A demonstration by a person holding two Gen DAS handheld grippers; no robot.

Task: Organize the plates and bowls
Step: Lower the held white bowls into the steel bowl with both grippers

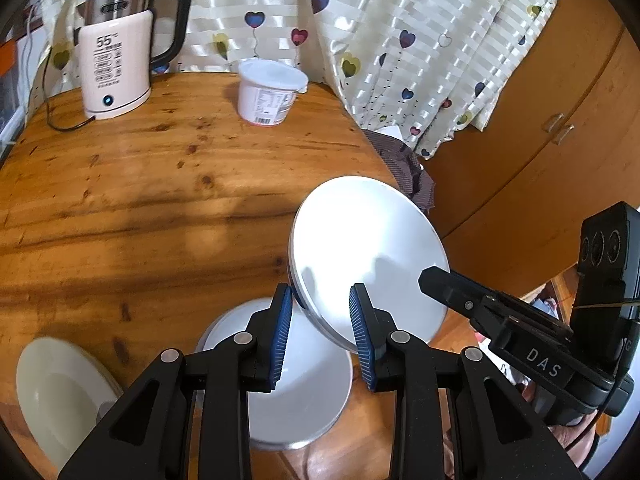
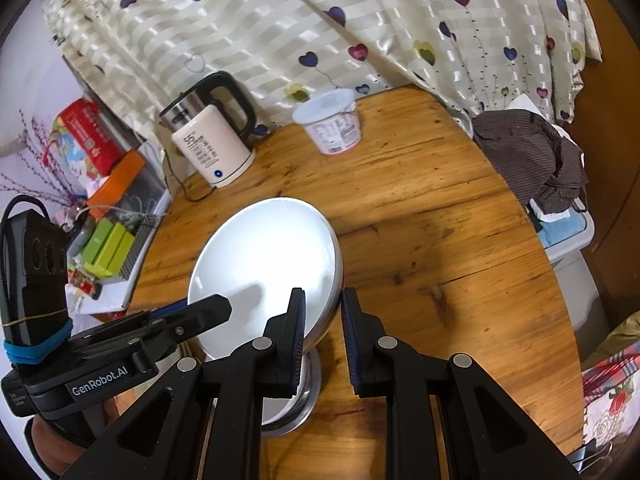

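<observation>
Reading "55" on the kettle, "DAS" on the right gripper.

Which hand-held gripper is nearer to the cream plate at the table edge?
Left. The left hand-held gripper is beside the cream plate, its fingers around the tilted white plate. The right hand-held gripper is on that plate's far side.

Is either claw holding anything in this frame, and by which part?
Both claws grip the tilted white plate by its rim: the left claw on one edge, the right claw on the opposite edge. It is lifted above another plate on the table.
</observation>
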